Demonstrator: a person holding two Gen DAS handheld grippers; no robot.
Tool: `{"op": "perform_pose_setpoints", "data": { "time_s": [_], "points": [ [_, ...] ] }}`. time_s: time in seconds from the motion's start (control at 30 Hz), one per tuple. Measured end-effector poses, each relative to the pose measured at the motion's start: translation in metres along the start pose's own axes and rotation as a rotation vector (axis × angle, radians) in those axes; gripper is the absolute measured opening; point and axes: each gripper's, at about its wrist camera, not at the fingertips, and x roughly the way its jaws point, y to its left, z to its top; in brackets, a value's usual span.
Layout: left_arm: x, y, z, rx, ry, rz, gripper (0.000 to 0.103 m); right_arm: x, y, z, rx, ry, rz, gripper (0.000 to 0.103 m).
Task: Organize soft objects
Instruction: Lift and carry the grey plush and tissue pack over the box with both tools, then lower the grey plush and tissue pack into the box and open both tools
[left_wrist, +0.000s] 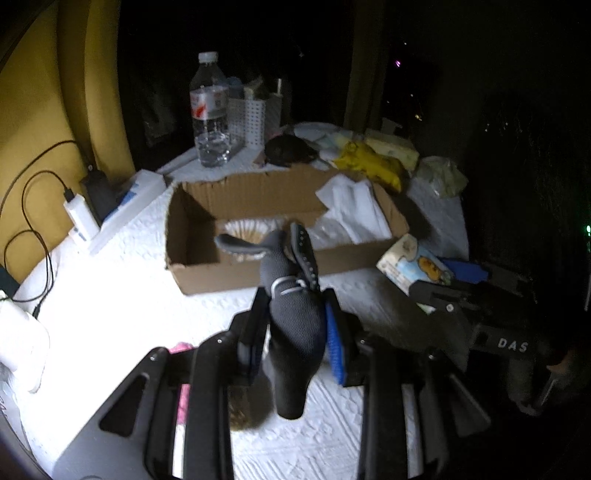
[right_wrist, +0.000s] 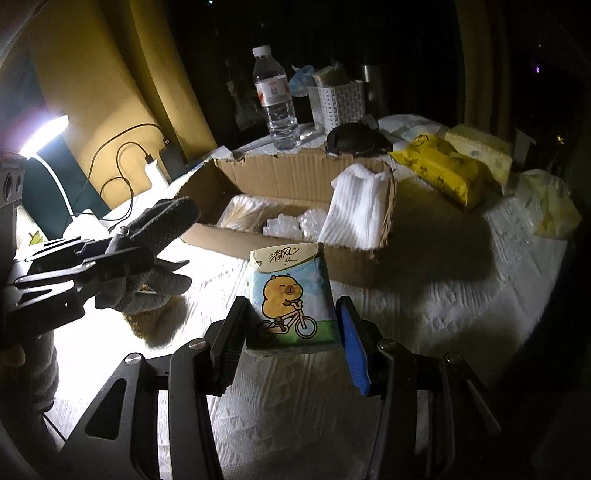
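My left gripper (left_wrist: 295, 325) is shut on a pair of grey gloves (left_wrist: 295, 332) and holds it above the white bed cover, just in front of the open cardboard box (left_wrist: 207, 273). My right gripper (right_wrist: 291, 332) is shut on a tissue pack (right_wrist: 291, 291) with a cartoon capybara on a bicycle, also held in front of the box (right_wrist: 280, 177). The box holds a white folded cloth (right_wrist: 358, 210), clear wrap and a pale bundle. In the right wrist view the left gripper (right_wrist: 110, 266) with the gloves (right_wrist: 162, 221) is at the left.
A water bottle (left_wrist: 209, 110), a white basket (left_wrist: 251, 118), a dark cap (left_wrist: 288, 149), a yellow pack (left_wrist: 373, 164) and pale tissue packs lie behind the box. A charger with cables (left_wrist: 79, 214) is at the left. A pink item (left_wrist: 183, 369) lies under my left gripper.
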Motion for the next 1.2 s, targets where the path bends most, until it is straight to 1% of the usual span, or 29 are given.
{"op": "perform_pose_setpoints", "data": {
  "time_s": [0.1, 0.2, 0.3, 0.43, 0.5, 0.6, 0.7, 0.8, 0.93, 1.2],
  "points": [
    [0.001, 0.005, 0.007, -0.005, -0.015, 0.008, 0.030, 0.000, -0.001, 0.005, -0.004, -0.003, 0.001, 0.051],
    [0.001, 0.011, 0.012, -0.006, -0.026, -0.003, 0.030, 0.001, 0.000, 0.011, -0.007, -0.011, 0.004, 0.051],
    [0.002, 0.018, 0.017, -0.019, -0.045, -0.007, 0.030, 0.000, -0.003, 0.015, 0.007, -0.035, 0.004, 0.051],
    [0.003, 0.027, 0.025, -0.043, -0.077, -0.009, 0.030, 0.005, -0.006, 0.024, 0.032, -0.031, 0.014, 0.051],
    [0.007, 0.030, 0.029, -0.042, -0.092, 0.004, 0.030, 0.008, -0.008, 0.027, 0.054, -0.035, 0.015, 0.051],
    [0.013, 0.033, 0.034, -0.039, -0.093, 0.017, 0.030, 0.011, -0.011, 0.034, 0.073, -0.046, 0.018, 0.051],
    [0.019, 0.037, 0.038, -0.034, -0.093, 0.037, 0.030, 0.015, -0.010, 0.041, 0.065, -0.055, 0.020, 0.051],
    [0.023, 0.044, 0.042, -0.048, -0.111, 0.056, 0.030, 0.018, -0.010, 0.049, 0.056, -0.065, 0.023, 0.051],
    [0.029, 0.055, 0.048, -0.066, -0.133, 0.059, 0.030, 0.024, -0.010, 0.057, 0.048, -0.085, 0.021, 0.051],
    [0.055, 0.071, 0.053, -0.078, -0.119, 0.077, 0.030, 0.043, -0.012, 0.068, 0.039, -0.080, 0.026, 0.051]
  ]
}}
